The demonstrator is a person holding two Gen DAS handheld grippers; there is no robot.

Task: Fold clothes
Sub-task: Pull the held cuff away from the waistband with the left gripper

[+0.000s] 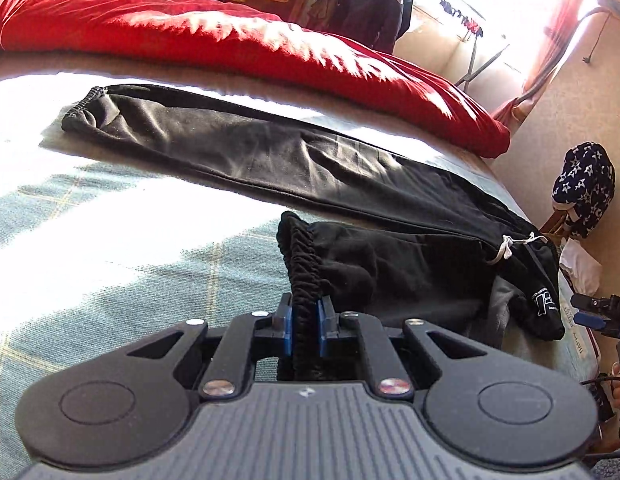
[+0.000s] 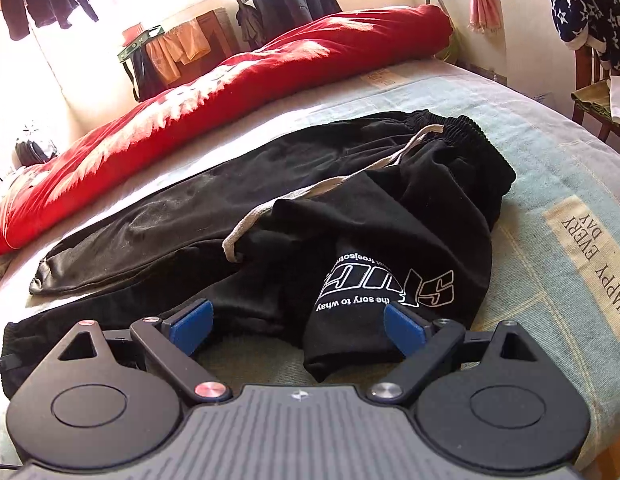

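Trousers [image 1: 310,168] on bed [image 1: 109,240], cuff [image 1: 303,264] clamped in left tool [image 1: 304,320]

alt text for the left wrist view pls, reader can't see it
The left gripper is shut on the elastic cuff of black sweatpants lying across a pale checked bedspread. A red duvet lies bunched behind them, with clothes hanging beyond.
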